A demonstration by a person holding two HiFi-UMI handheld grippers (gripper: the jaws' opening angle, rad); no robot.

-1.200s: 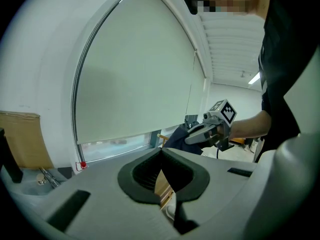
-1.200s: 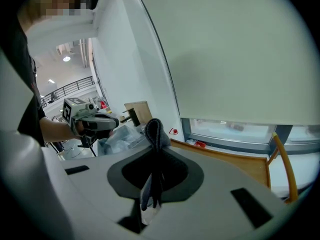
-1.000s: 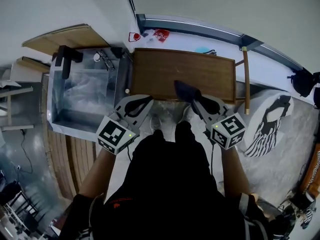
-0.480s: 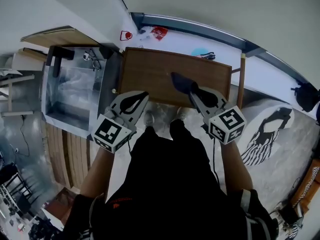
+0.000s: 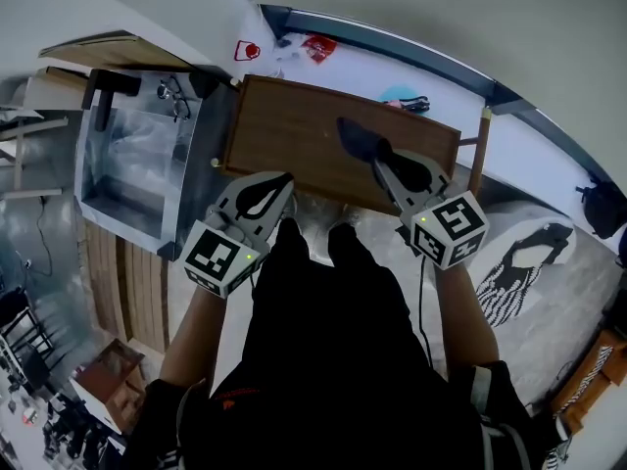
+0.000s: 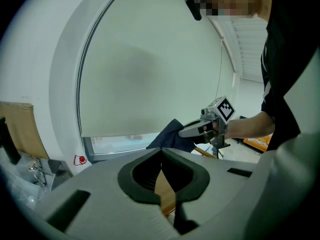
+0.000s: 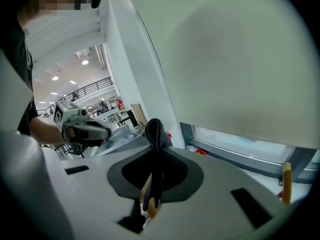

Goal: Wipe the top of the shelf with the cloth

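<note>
The wooden shelf fills the middle of the head view, its brown top bare apart from what hangs over it. Just beside the shelf's left end stands a metal basin. On the pale ledge beyond the shelf's far edge lie a small red packet and a blue thing, too small to identify.

The left gripper sits at the shelf's near edge, towards its left half. Its fingers are closed tip to tip with nothing between them; only the wood of the shelf shows through the gap behind the pads.

The right gripper reaches over the shelf's right half. Its fingers are pressed together on the dark cloth, which bunches out past the fingertips towards the middle of the shelf top. In the right gripper view the cloth stands up as a folded wad from between the pads, with a strip trailing down inside them.

As for progress, the cloth is gripped and brought over the top, so the fetching part looks done. Whether it presses on the wood or hovers just above I cannot tell. The surface shows no streak or damp patch to mark ground already covered, so I judge that most of the wiping, certainly the whole stretch left of the cloth, remains.
</note>
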